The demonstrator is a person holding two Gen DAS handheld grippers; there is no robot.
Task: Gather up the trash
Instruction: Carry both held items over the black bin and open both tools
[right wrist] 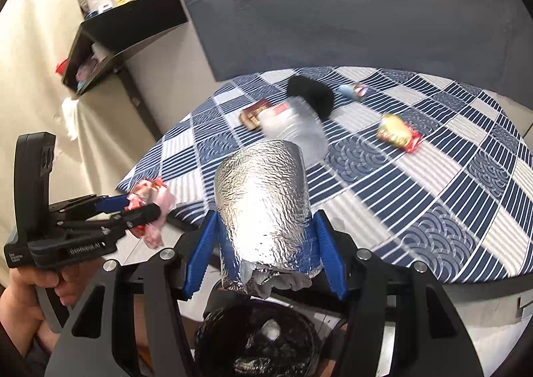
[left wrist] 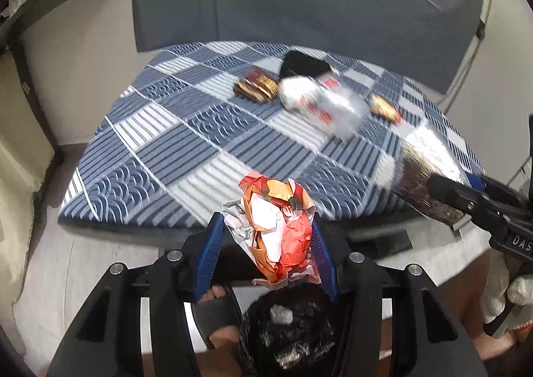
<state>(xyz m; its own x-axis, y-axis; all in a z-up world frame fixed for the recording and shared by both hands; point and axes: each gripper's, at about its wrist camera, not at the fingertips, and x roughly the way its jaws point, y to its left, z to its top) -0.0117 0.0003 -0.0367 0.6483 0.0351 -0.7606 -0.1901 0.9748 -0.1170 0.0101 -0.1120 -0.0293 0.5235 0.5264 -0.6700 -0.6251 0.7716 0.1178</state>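
Observation:
My left gripper (left wrist: 266,227) is shut on a crumpled orange-and-red wrapper (left wrist: 279,230), held over a black-lined trash bin (left wrist: 289,333). My right gripper (right wrist: 263,227) is shut on a silver foil bag (right wrist: 263,207), also above the bin (right wrist: 260,343). The left gripper shows in the right wrist view (right wrist: 140,210), the right one in the left wrist view (left wrist: 443,187). On the blue checked bed (left wrist: 166,143) lie a brown wrapper (left wrist: 256,87), a white-and-silver bag (left wrist: 319,103), a yellow-red packet (left wrist: 386,107) and a black cloth (left wrist: 303,65).
A grey headboard (right wrist: 333,10) stands behind the bed. A black shelf (right wrist: 126,30) with jars hangs on the left wall. My sandalled foot (left wrist: 220,307) is beside the bin. A small blue-and-red wrapper (right wrist: 354,90) lies far back on the bed.

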